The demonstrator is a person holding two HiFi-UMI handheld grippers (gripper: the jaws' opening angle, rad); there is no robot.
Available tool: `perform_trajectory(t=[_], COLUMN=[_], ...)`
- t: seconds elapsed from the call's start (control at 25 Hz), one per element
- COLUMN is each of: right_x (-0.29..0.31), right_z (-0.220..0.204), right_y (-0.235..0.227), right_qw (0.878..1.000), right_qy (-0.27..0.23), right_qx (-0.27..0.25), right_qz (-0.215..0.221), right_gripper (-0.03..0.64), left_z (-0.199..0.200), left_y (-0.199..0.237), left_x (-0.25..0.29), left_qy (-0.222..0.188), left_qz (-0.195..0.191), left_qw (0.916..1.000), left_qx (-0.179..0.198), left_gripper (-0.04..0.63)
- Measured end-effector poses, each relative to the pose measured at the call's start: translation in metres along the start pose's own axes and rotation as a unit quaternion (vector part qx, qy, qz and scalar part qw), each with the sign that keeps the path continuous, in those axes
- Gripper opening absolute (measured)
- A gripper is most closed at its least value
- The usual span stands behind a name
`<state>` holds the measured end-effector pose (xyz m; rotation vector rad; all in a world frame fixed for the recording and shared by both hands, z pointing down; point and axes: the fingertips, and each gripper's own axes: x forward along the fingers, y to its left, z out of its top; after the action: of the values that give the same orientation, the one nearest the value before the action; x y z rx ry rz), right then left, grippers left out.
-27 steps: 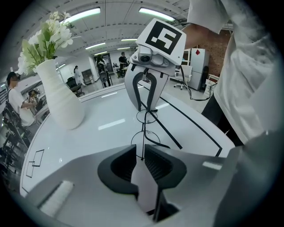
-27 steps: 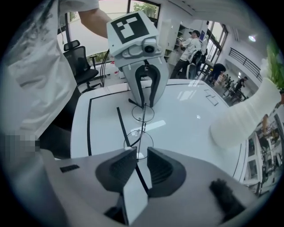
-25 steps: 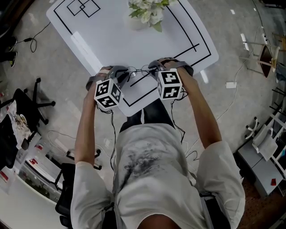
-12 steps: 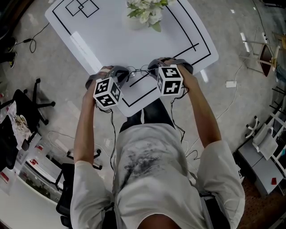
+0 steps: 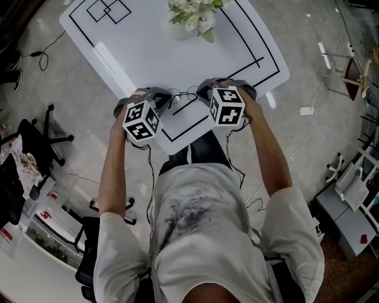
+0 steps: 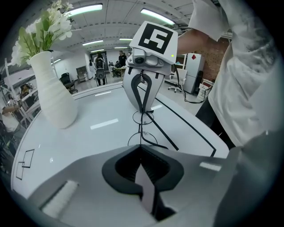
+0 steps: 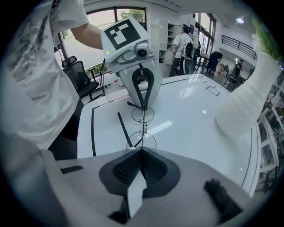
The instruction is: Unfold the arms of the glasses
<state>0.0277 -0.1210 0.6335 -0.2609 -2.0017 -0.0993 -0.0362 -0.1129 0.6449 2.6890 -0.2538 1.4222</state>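
Head view: two in all, the left tongs (image 5: 161,99) and right tongs (image 5: 205,93) are meeting on one pair of glasses (image 5: 183,94) over the surface's (image 5: 148,53) near edge, and the right cube is sitting slightly rolled compared with before. Left gripper view: the left tongs are clenching one end of the glasses. Right gripper view: the right tongs are clenching the other end.

table (image 5: 142,53): white, blk border lines, overlapping sq. marks (image 5: 109,9) at far corner | vase (image 6: 51,95): white, upright on table, w/ white flowers (image 5: 192,15) + grn leaves | floor: blk office chair (image 5: 29,133) left of table, cable (image 5: 40,53) nr far-left corner | bg: person (image 7: 183,44) standing
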Motion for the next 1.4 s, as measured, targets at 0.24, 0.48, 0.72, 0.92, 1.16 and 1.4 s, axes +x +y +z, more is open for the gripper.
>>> perform_trajectory(t=[0.24,0.48,0.72,0.92,1.16,1.4], right_x=[-0.002,-0.001,-0.006,-0.018,-0.040,-0.061], right_z=[0.001,0.002,0.005,0.010,0.021,0.032], right_y=[0.000,0.000,0.003,0.005,0.008,0.012], right_qw=[1.000,1.000,1.000,0.999,0.998,0.995], right_qy=[0.003,-0.002,-0.015,-0.027,-0.046,-0.068], right_qx=[0.003,0.013,0.025,0.030,0.034,0.044], right_qz=[-0.003,-0.005,-0.008,-0.017,-0.038,-0.057], right_gripper=[0.017,0.017,0.017,0.017,0.017,0.017], left_z=[0.001,0.000,0.002,0.009,0.022,0.034], left_y=[-0.001,-0.001,-0.004,-0.005,-0.007,-0.009], left_x=[-0.001,-0.002,-0.006,-0.017,-0.038,-0.059], left_qy=[0.004,-0.003,-0.012,-0.023,-0.040,-0.061], left_qz=[0.005,0.005,0.003,0.009,0.022,0.032], left_qw=[1.0000,0.9999,0.9998,0.9996,0.9989,0.9975], left_qx=[0.001,-0.009,-0.013,-0.011,-0.006,-0.010], left_gripper=[0.009,0.009,0.009,0.009,0.009,0.009])
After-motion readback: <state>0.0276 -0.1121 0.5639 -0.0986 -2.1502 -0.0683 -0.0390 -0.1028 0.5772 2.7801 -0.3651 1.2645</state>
